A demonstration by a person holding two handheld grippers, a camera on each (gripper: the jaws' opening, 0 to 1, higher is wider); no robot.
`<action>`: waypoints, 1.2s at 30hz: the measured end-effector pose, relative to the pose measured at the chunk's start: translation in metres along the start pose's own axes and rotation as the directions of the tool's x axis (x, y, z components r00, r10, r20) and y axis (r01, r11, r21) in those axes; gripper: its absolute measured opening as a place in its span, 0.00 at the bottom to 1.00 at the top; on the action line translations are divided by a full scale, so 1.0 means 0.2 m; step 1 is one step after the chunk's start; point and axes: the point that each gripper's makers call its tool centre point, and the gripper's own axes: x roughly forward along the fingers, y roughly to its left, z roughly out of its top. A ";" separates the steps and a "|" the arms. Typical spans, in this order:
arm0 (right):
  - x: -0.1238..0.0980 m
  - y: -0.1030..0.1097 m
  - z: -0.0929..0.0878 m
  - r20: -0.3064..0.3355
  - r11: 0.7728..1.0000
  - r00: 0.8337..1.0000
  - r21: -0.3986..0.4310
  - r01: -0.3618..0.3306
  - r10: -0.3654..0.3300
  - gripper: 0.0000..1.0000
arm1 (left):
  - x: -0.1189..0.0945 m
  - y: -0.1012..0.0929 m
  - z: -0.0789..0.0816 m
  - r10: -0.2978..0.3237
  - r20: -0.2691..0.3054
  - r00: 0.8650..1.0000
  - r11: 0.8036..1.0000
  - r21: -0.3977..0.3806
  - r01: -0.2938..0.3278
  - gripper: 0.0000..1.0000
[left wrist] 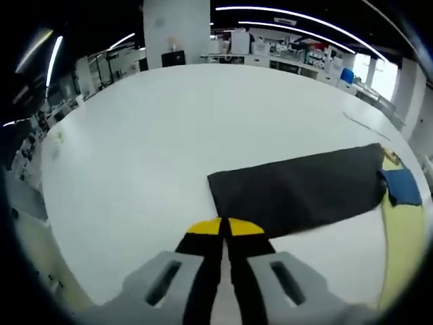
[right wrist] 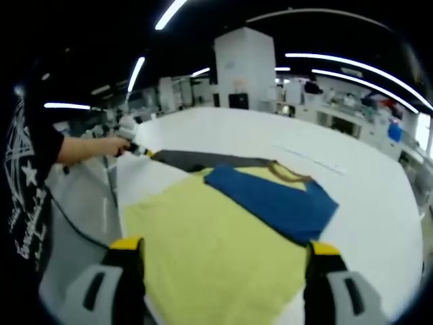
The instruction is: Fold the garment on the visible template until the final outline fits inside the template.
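A yellow garment [right wrist: 203, 257] with a blue sleeve [right wrist: 274, 200] folded across it lies flat on the white table [right wrist: 352, 176]. Its far edge overlaps a dark rectangular template [right wrist: 203, 160]. My right gripper [right wrist: 223, 247] hovers over the garment's near part, open wide with nothing between its jaws. The left gripper [right wrist: 135, 149], held in a person's hand, sits at the template's left corner. In the left gripper view its jaws [left wrist: 224, 227] are shut together at the near edge of the template [left wrist: 298, 193]. The garment [left wrist: 402, 237] and blue sleeve [left wrist: 402, 186] lie to the right.
A person's arm [right wrist: 81, 149] and black printed shirt [right wrist: 24, 189] stand at the table's left edge. Bare white tabletop [left wrist: 169, 135] stretches beyond the template. Shelves, benches and a white pillar [right wrist: 247, 68] stand behind the table.
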 end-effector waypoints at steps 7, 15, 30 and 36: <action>0.00 0.00 -0.01 -0.005 1.000 1.000 -0.002 -0.002 0.002 0.99 | 0.02 -0.02 -0.02 -0.016 -0.008 1.000 1.000 -0.022 0.016 0.19; -0.01 0.00 -0.02 -0.015 1.000 1.000 0.000 0.009 -0.009 0.99 | 0.02 -0.03 -0.03 0.000 -0.033 0.999 0.999 -0.051 -0.002 0.15; -0.03 0.02 -0.03 -0.007 1.000 1.000 0.007 0.011 -0.011 0.99 | 0.03 -0.03 0.03 -0.008 0.005 1.000 0.975 -0.221 0.009 0.00; -0.03 0.02 -0.02 0.004 1.000 1.000 0.007 0.013 -0.013 0.99 | 0.00 -0.09 0.14 -0.041 0.080 0.996 0.976 -0.209 0.057 0.00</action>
